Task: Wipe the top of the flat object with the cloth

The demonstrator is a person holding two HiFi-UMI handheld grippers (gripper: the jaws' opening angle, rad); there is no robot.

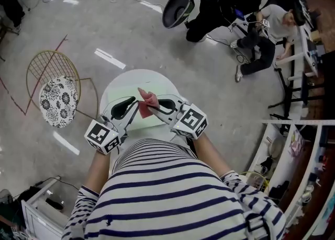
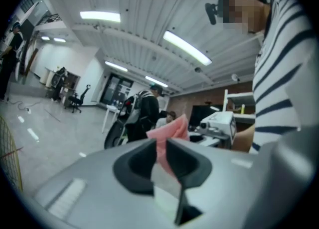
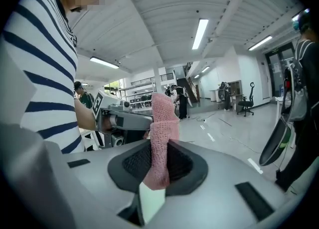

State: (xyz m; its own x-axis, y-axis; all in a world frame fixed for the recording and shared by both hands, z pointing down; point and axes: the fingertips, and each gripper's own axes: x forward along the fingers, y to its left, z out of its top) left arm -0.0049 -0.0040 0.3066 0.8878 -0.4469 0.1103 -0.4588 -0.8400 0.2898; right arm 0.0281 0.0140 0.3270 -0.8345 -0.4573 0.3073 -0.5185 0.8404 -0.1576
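**Head view.** A person in a navy-and-white striped shirt point(image 1: 167, 192) stands at a round, pale white-green table top point(image 1: 137, 79), holding one gripper in each hand. The left gripper point(image 1: 138, 106) and the right gripper point(image 1: 152, 106) point toward each other over the table top, with their tips close together. A small pink knitted cloth point(image 1: 147, 99) hangs between the tips, bunched, with one corner pointing up. To the left of the table stands a gold wire chair point(image 1: 49, 66) with a black-and-white floral cushion point(image 1: 57, 100). A seated person point(image 1: 264, 30) is well apart, at the upper right.

**Left gripper view.** The jaws of the left gripper point(image 2: 162, 147) are drawn together on a fold of the pink cloth point(image 2: 170, 129). The cloth rises above the pads as a loose flap. Behind it are the ceiling and the far end of the room; the table top is not in frame.

**Right gripper view.** The jaws of the right gripper point(image 3: 159, 150) are clamped on the pink cloth point(image 3: 162, 123). The cloth stands upright from the pads as a narrow column. The left gripper's body lies just beyond it.
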